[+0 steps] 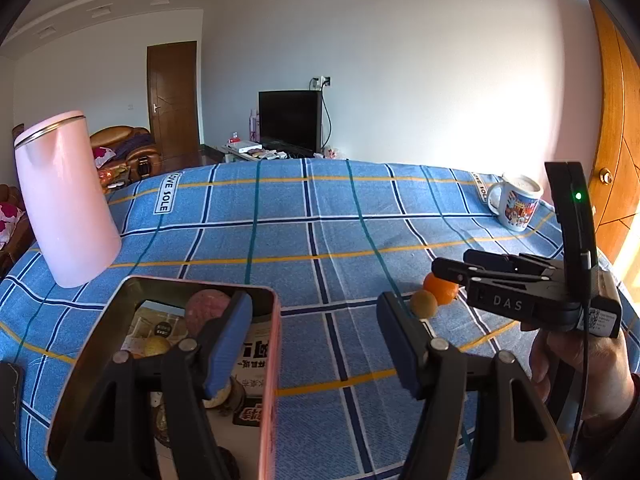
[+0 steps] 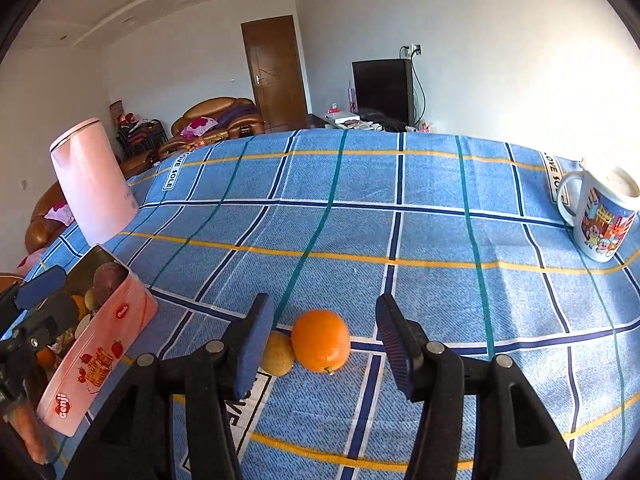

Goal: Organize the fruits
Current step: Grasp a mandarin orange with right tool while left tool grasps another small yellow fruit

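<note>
Right wrist view: orange, stem end seemingly toward camera, sits between spread right gripper; left gripper likewise spread.

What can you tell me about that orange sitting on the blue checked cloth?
The orange is round and bright, with smooth, faintly dimpled peel and a small stem nub low at the front. It looks whole and unpeeled. It rests on the blue plaid tablecloth, touching, or nearly touching, a smaller yellow-brown fruit on its left. It lies just ahead of the open right gripper, roughly between the fingers, and neither finger touches it. The pink tin of fruit stands apart, farther left.
</note>
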Available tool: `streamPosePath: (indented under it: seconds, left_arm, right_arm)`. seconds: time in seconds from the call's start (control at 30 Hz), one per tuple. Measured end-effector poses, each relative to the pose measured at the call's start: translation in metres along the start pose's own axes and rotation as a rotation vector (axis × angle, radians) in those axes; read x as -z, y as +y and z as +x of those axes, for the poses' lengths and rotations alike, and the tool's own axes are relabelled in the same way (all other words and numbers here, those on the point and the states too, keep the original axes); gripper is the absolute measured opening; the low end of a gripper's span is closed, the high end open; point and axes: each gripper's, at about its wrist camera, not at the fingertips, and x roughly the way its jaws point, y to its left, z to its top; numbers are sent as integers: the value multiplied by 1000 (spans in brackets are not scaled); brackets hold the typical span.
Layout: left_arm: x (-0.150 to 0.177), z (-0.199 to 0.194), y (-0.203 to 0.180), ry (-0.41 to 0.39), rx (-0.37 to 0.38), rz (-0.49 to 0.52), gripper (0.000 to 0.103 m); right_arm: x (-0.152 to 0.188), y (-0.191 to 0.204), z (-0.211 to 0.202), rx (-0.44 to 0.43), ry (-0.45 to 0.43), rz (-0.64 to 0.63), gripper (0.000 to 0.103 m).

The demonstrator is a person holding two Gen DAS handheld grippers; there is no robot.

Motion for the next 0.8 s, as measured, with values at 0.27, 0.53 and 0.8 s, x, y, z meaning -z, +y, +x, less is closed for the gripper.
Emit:
streamPosePath:
  seconds: [0.27,0.53,0.8]
  left_arm:
    - [3,2,-12,10,10,13,71]
    - [1,9,-21,22,9,31,71]
    - [-1,26,-45,48,28,65,71]
  right_arm:
    - [0,-1,22,-28,81,27,55]
    - [5,-9,29,-93,121,83,50]
    - [10,-20,13,-92,92,90,35]
